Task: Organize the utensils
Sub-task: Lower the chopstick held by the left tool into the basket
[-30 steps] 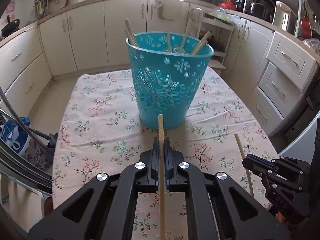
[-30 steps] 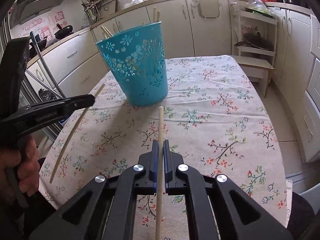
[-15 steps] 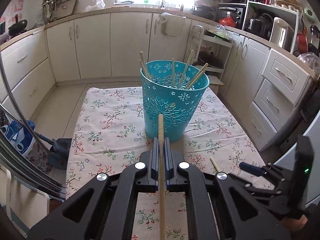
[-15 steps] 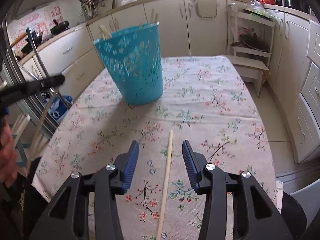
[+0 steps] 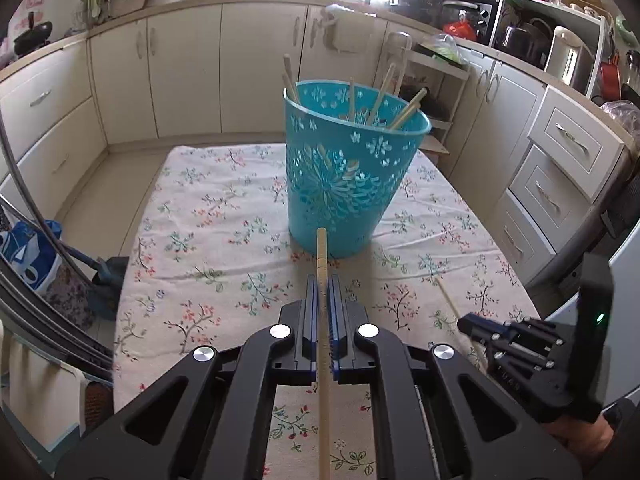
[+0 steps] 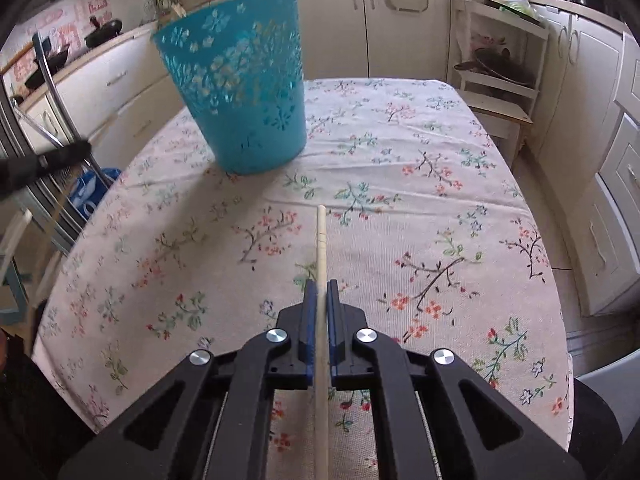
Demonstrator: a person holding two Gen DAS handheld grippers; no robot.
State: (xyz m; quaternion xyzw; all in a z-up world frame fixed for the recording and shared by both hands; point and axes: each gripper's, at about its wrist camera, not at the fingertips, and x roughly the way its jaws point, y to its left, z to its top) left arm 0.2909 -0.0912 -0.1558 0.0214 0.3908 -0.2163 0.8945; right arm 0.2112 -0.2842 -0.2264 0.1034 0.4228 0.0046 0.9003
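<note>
From the left wrist view we see our left gripper (image 5: 322, 292) clamped tight on a wooden chopstick (image 5: 322, 264), the stick running straight out between the blue pads toward the far side. Its tip sits just in front of the teal basket (image 5: 348, 176), which stands upright on the floral tablecloth (image 5: 208, 216) with several more chopsticks (image 5: 376, 100) leaning inside it. Low on the right, our right gripper (image 5: 466, 322) comes into frame — a thin stick (image 5: 448, 296) pokes out beyond its tip.

Over to the right wrist view, and our right gripper (image 6: 321, 296) is pinched narrow on its own chopstick (image 6: 321, 248), pointing out over the cloth (image 6: 420, 184). The basket (image 6: 244, 92) is far and to the left here, well apart from the stick's tip. At the left edge we catch a dark, blurred shape — probably the left gripper (image 6: 60, 156), though the view is too smeared to read its grip from here.
</note>
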